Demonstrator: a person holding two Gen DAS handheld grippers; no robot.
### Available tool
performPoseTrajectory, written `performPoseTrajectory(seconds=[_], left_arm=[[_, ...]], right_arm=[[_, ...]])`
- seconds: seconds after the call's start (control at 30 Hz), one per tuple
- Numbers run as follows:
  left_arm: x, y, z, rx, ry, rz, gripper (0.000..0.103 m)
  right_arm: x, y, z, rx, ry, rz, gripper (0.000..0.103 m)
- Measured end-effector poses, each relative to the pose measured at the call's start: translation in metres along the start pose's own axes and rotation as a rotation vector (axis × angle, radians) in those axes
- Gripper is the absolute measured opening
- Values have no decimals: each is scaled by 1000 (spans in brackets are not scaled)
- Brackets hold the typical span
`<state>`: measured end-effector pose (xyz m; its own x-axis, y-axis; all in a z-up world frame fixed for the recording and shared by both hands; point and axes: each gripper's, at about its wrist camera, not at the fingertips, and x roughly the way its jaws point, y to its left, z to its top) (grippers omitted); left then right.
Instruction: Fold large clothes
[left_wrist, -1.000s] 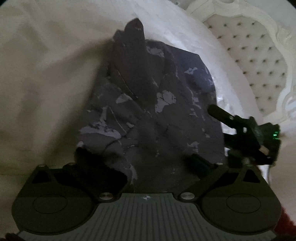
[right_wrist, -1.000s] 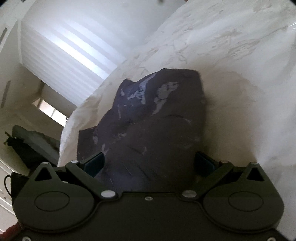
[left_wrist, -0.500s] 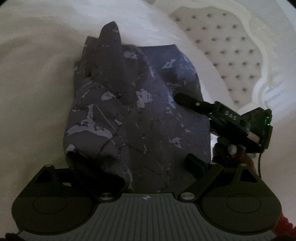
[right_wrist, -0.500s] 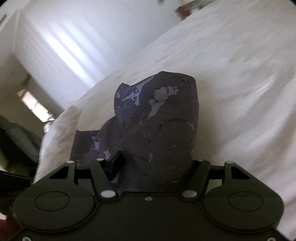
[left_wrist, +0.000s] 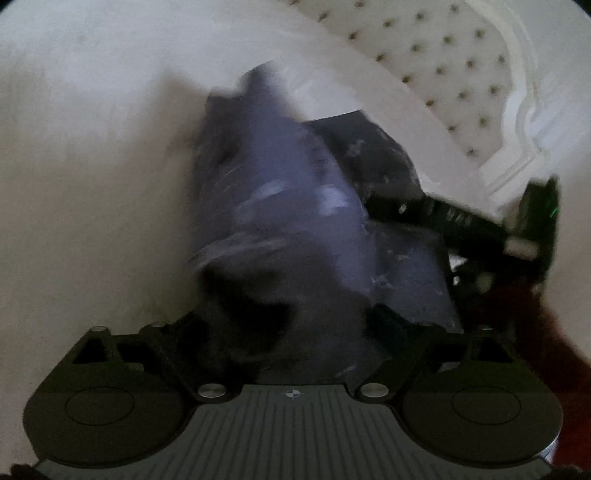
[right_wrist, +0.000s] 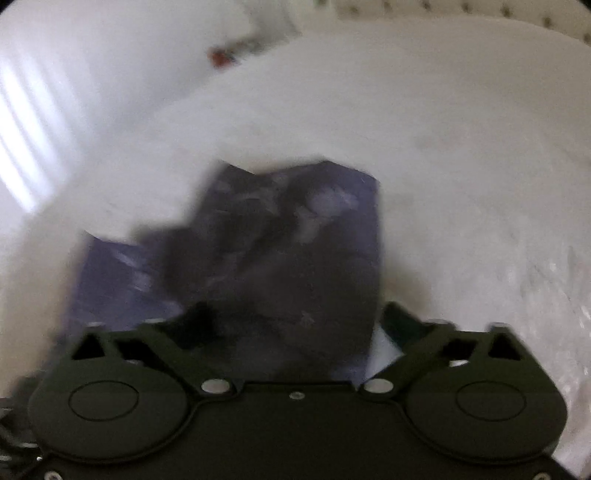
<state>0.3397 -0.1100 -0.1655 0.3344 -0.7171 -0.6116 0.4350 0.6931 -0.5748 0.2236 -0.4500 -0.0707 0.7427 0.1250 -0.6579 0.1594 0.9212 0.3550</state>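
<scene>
Both views now smeared by motion; sharp half a second back. In left wrist view, tufted headboard (left_wrist: 454, 66) now larger and further into frame at upper right than a second ago. Right gripper (left_wrist: 424, 210) now further in over the right flank of the cloth than before, finger lying across the fabric. In right wrist view, window stripes pushed out to the left edge, white bedspread (right_wrist: 461, 155) filling most of frame, a small red blur at upper left, not identifiable.

Dark purple garment (left_wrist: 295, 206) with pale marbled patches, bunched and raised off the bedspread between the two tools. Long axis roughly away from the left camera, peak pointing up-frame, slightly left of centre; wider base down at the left gripper (left_wrist: 295, 321). From the right wrist, garment (right_wrist: 288, 251) broader, flat-topped, lower flap trailing off to the left.

Left gripper: jaws spread wide, fabric filling the gap; pad contact lost in blur and shadow, grip cannot be told. Right gripper (right_wrist: 295, 325): jaws just opened back to wide after a brief narrowing; cloth between the fingers, sliver of white showing beside the right finger (right_wrist: 402, 325), so no pinch there.
</scene>
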Motion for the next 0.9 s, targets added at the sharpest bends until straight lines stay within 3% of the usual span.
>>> performPoseTrajectory(seconds=[0.1, 0.33, 0.63, 0.9], left_arm=[[-5, -1, -8, 23, -34, 0, 93], [-31, -10, -24, 5, -79, 52, 93], [-81, -20, -47, 77, -120, 272, 93], [-102, -47, -57, 219, -142, 441, 92]], right_arm=[[4, -12, -14, 75, -12, 42, 102], [-18, 5, -18, 11, -62, -34, 102], [-63, 15, -86, 237, -150, -63, 102], [-79, 40, -107, 162, -177, -136, 102]])
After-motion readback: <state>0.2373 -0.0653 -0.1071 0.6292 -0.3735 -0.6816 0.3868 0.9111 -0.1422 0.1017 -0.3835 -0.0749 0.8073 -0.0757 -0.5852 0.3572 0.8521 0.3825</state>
